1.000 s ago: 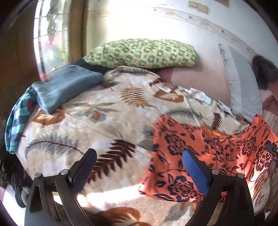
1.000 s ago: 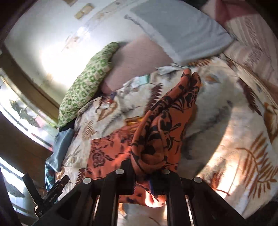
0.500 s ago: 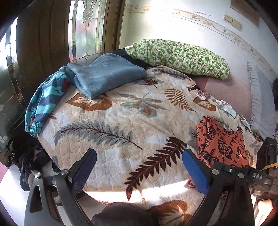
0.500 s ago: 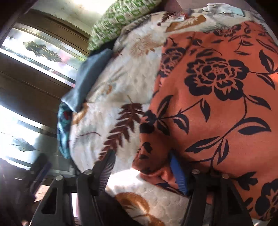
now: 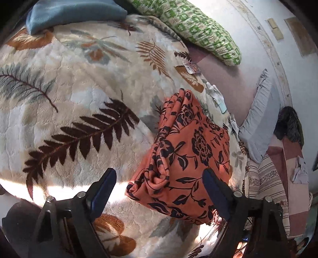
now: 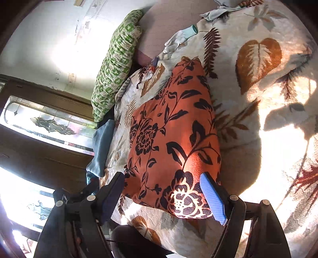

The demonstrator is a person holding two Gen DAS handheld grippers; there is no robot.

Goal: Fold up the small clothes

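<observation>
An orange cloth with black flowers (image 5: 190,150) lies folded in a long block on the leaf-patterned blanket (image 5: 79,95). My left gripper (image 5: 159,188) hovers over its near end. Its jaws are closing, the bunched near edge lies between the fingers, and the pads do not press on it. In the right wrist view the same orange cloth (image 6: 171,139) stretches away from my right gripper (image 6: 163,196). That gripper's jaws are opening, with the cloth's near edge between them and the blue pad (image 6: 213,200) just off the fabric.
A green patterned pillow (image 5: 194,25) and a folded blue cloth (image 5: 73,12) lie at the far side of the bed. A white glove (image 6: 178,37) rests beyond the orange cloth. A grey pillow (image 5: 256,127) and striped bedding (image 5: 266,178) sit to the right. A stained-glass door (image 6: 49,123) stands beside the bed.
The right gripper has let go of the orange cloth, which hung bunched from it and now lies folded on the blanket. Both grippers have dropped toward its near end.
</observation>
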